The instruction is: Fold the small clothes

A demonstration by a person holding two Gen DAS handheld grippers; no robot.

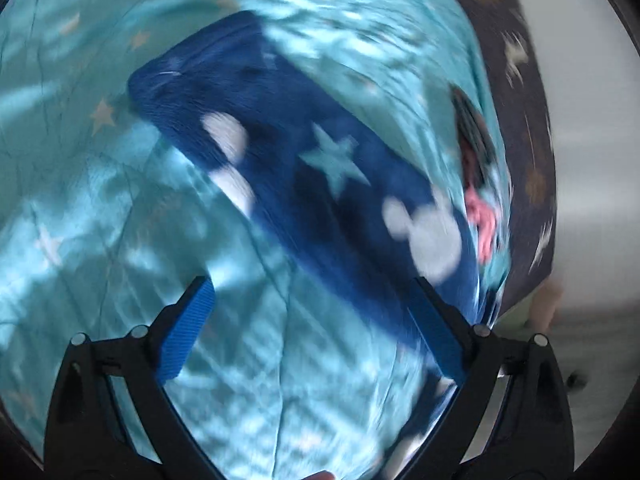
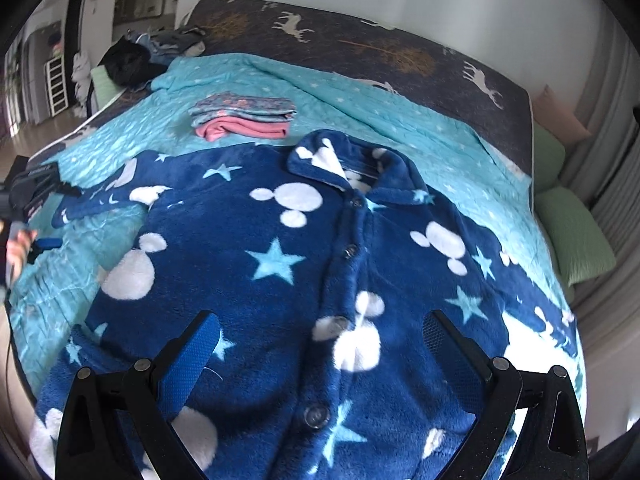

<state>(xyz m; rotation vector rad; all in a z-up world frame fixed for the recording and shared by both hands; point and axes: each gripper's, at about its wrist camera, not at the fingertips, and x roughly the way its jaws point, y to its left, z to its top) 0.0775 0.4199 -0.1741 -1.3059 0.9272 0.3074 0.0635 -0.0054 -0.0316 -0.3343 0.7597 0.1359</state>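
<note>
Two claws in play, both spread wide with nothing between the pads. Fleece pyjama top (image 2: 280, 264), navy with white mouse-head shapes and pale stars, lies face up and buttoned on the turquoise quilt (image 2: 420, 120) of the bed, collar toward the far side.

Left sleeve (image 1: 304, 184): spread out flat from the body toward the left edge of the bed. In the left wrist view its long axis runs on a diagonal, cuff at upper left, shoulder end at lower right. Left claw (image 1: 316, 316) hangs over the quilt beside the sleeve; the sleeve's near edge passes by the right-hand finger, not between the pads. View is motion-blurred, so contact cannot be judged.

Right claw (image 2: 324, 336) hangs over the button placket, mid-chest.

Judgement: left hand is the nearer to that sleeve; sleeve fold inward across the body looks like the coming step. Folded stack (image 2: 244, 116), pink and floral, sits beyond the collar.
</note>
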